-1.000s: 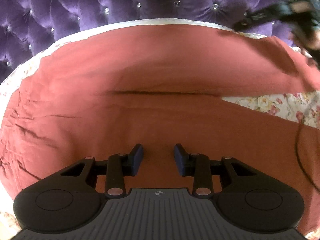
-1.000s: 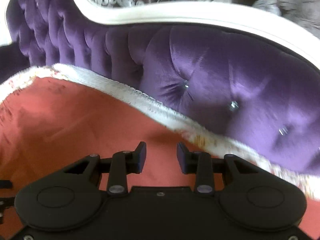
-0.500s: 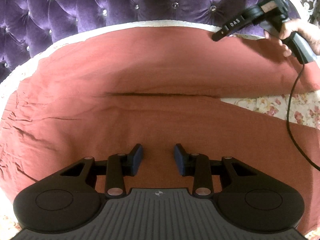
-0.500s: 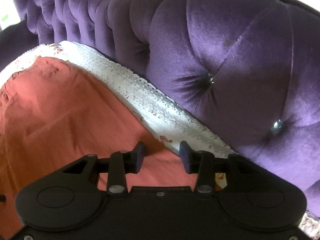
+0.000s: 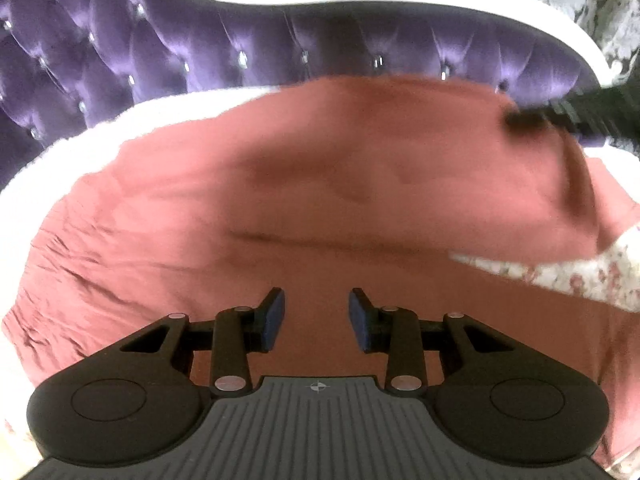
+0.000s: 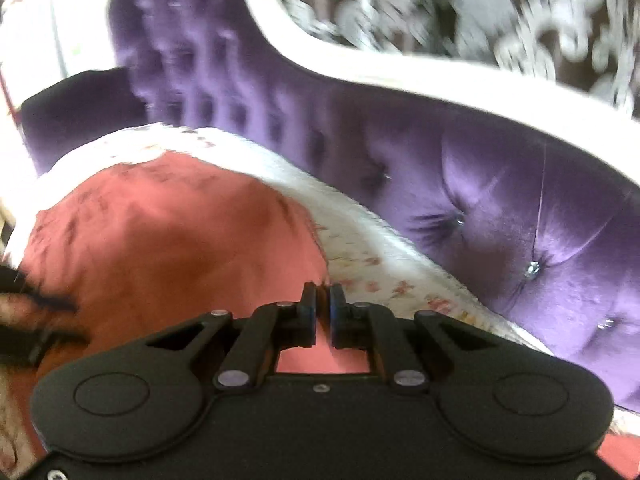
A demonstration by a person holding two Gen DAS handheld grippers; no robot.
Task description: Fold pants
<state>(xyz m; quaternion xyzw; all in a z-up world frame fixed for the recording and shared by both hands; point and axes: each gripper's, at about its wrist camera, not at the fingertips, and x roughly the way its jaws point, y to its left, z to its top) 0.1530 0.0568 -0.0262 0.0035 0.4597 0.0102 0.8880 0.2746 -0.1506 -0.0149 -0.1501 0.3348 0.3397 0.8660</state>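
Note:
Red pants point(image 5: 320, 200) lie spread flat on a floral sheet, filling the left wrist view. My left gripper point(image 5: 316, 316) hovers over the near leg, open, with nothing between its blue pads. My right gripper point(image 6: 322, 308) is at the pants' point(image 6: 160, 240) far right edge by the sheet. Its jaws are closing, almost together, with a pinch of the red cloth between them. In the left wrist view the right gripper point(image 5: 560, 116) is a blurred black shape at the upper right, and the cloth under it is pulled up off the bed.
A purple tufted headboard point(image 5: 240, 48) with a white frame runs along the far side, close behind the right gripper point(image 6: 500, 200). Floral sheet point(image 5: 580, 276) shows between the pant legs at the right. A blurred hand with black gear point(image 6: 24, 320) is at the right wrist view's left edge.
The right gripper's jaws went from wide apart to nearly together on the pants' far edge, and that edge lifted. The left gripper rose a little, still open.

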